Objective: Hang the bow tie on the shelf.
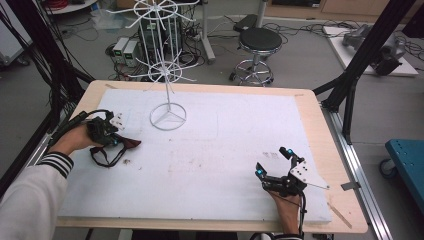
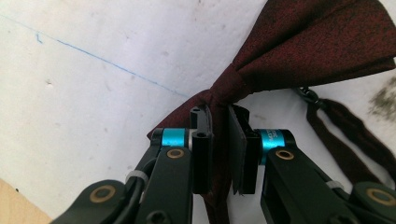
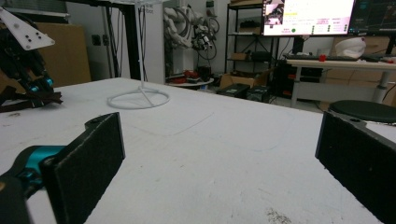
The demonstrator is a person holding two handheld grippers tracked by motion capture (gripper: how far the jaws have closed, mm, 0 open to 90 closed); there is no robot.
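Bow tie pinched by left gripper, right gripper idle and open

High view: table (image 1: 320,130) carries a white board (image 1: 225,150). Left gripper (image 1: 116,140) sits at the board's left side, held by the person's left hand (image 1: 75,142) with a striped cuff and white sleeve. A dark red bow tie (image 1: 129,144) lies on the board at the jaw tips, its dark strap (image 1: 106,157) looping toward the near edge. A white wire rack (image 1: 167,75) stands on its ring base toward the board's far edge, well apart from the tie. Right gripper (image 1: 274,162) rests near the near right corner, jaws spread wide, grey three-cornered plate on top. On the floor beyond the table: a black stool (image 1: 257,47) and cables.

Left gripper view: jaws nearly together, clamped on the bow tie (image 2: 289,51) at its centre knot. One wing fans out toward the top right; the other runs down between the jaws. Strap (image 2: 350,135) with a small clasp lies to the right on the board (image 2: 93,93). A thin blue line crosses the board.

Right gripper view: right gripper (image 3: 219,158) has its jaws far apart, holding nothing, low over the board (image 3: 210,154). Wire rack base (image 3: 138,98) ahead. Left gripper (image 3: 41,88) at far left with the tie (image 3: 28,100) beneath it. A monitor (image 3: 308,14) in the background.
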